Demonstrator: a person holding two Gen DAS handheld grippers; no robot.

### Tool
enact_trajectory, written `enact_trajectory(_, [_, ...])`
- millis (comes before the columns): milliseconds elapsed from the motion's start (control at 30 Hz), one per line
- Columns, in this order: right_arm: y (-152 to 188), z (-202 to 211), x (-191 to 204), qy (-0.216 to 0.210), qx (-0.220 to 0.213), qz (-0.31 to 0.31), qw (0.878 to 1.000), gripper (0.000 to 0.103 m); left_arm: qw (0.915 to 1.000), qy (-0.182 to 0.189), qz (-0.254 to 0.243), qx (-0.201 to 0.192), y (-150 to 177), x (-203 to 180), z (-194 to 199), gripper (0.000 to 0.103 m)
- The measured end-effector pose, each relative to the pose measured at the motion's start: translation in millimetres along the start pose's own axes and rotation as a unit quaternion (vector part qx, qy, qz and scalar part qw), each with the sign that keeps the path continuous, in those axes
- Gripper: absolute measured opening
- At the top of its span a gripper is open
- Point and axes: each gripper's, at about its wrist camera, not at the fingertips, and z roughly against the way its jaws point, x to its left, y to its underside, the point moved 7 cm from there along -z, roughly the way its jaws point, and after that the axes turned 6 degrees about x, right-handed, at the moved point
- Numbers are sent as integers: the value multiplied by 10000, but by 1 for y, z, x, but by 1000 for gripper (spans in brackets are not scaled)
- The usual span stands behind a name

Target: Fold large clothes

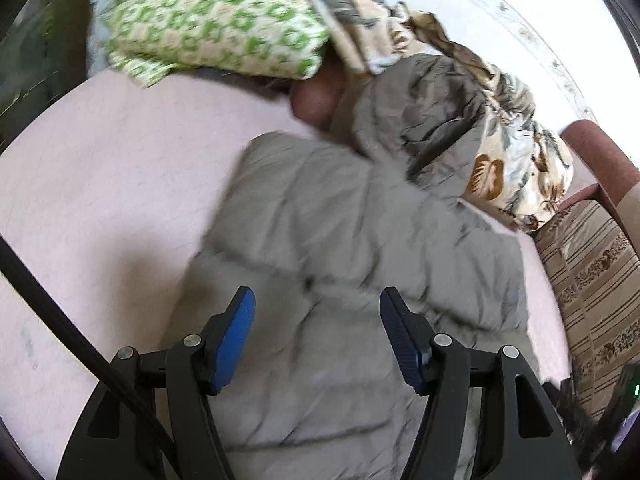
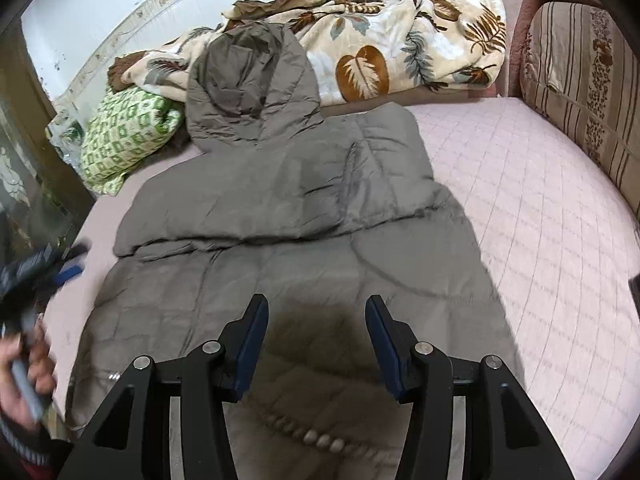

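Observation:
A grey-brown hooded puffer jacket (image 2: 280, 184) lies flat on the pink quilted bed (image 2: 520, 200), its hood (image 2: 248, 88) at the far end and a sleeve folded across the body. My right gripper (image 2: 317, 300) hovers open over the jacket's lower part, with nothing between its blue pads. In the left wrist view the same jacket (image 1: 340, 240) is blurred beneath my left gripper (image 1: 317, 294), which is open and empty. The left gripper (image 2: 68, 264) also shows at the left edge of the right wrist view, beside the jacket's left side, held by a hand (image 2: 28, 360).
A leaf-print blanket (image 2: 380, 40) is heaped along the far side of the bed, next to a green-patterned pillow (image 2: 124, 132). A striped cushion (image 2: 580, 80) borders the bed on the right. Bare pink bed (image 1: 100, 200) stretches to the jacket's left.

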Motion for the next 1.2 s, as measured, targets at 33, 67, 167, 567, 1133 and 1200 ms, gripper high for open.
enact_trajectory(33, [1, 0, 2, -15, 52, 3, 10000, 55, 10000, 45, -63, -38, -4, -6, -5, 64])
enact_trajectory(67, [0, 0, 5, -75, 176, -14, 9998, 55, 9997, 120, -168, -109, -6, -11, -11, 64])
enact_trajectory(167, [-17, 3, 11, 14, 300, 66, 9995, 55, 9995, 49, -318, 50, 0, -15, -29, 64])
enact_trajectory(567, [-212, 0, 67, 214, -231, 283, 9991, 55, 9971, 117, -738, -109, -26, -21, -34, 64])
enact_trajectory(1133, [-399, -128, 50, 812, -392, 194, 9957, 55, 9973, 154, -590, -397, -33, -5, -45, 64])
enact_trajectory(1200, [-409, -142, 48, 778, -413, 174, 9960, 55, 9974, 196, -599, -356, -33, -6, -49, 64])
